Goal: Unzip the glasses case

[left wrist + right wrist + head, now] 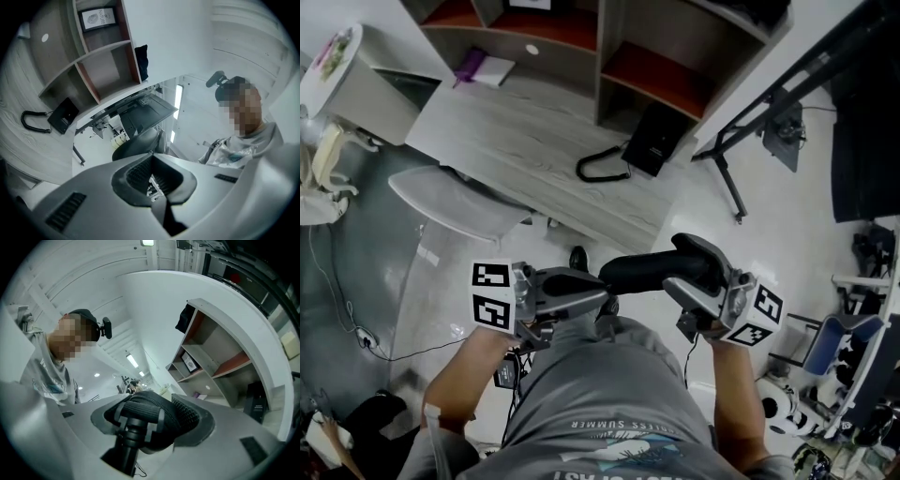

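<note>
- Your right gripper (150,416) has its jaws clamped on the glasses case (647,270). In the right gripper view, the case's rounded black end and its zip track fill the gap between the two pads.
- Your left gripper (602,298) has its jaws closed together. In the left gripper view the other end of the case rises just beyond their tips. Neither view shows whether they pinch the zip pull.
- You hold the case in the air, on your side of the grey wooden worktop (534,155) and clear of its near edge, close to your chest.
- The case's long axis runs across your body from one gripper to the other. Its right end sits a little nearer the worktop than its left end, which points at the left jaws.
</note>
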{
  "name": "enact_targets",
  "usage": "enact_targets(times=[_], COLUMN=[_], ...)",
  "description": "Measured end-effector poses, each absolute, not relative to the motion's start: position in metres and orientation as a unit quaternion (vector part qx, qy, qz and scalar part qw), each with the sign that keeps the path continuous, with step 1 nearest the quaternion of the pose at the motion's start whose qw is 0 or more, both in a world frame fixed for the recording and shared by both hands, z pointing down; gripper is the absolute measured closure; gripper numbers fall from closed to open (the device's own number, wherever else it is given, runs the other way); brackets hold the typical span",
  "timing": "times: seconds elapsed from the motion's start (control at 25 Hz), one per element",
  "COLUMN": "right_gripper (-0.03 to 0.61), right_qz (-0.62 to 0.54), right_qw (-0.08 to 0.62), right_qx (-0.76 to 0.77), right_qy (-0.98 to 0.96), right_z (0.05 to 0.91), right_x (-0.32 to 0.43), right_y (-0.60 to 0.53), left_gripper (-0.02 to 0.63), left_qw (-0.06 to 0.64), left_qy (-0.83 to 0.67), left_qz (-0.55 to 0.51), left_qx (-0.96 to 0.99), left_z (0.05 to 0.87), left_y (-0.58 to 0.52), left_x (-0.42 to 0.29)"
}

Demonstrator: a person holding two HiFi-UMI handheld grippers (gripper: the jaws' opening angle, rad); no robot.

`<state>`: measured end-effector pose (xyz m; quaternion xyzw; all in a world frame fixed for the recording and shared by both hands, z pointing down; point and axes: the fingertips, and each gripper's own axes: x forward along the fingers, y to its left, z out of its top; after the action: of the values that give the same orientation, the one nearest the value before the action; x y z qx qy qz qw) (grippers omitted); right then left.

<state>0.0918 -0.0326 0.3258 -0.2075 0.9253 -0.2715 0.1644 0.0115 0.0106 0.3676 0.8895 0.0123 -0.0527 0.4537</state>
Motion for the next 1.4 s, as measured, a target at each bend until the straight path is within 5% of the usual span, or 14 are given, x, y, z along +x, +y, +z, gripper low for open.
enact_targets(times=[0.64, 1.4], right_gripper=[0.271, 0.305], right_qz=[-0.105, 0.014], right_qw=[-0.04, -0.228], right_qx=[-0.221, -0.219], right_qy=[0.969, 0.949], right_z=[0.358, 0.418], right_x=[0.042, 0.019], right_y=[-0.015, -0.029], left_gripper=[0.615, 0.615], left_qw=[0.441, 0.359], left_qy=[-0.065, -0.007], left_qz=[-0.09, 0.073], left_qx=[0.891, 0.93], left_z=[0.361, 0.394], left_y=[-0.037, -0.01], left_x=[-0.003, 0.029])
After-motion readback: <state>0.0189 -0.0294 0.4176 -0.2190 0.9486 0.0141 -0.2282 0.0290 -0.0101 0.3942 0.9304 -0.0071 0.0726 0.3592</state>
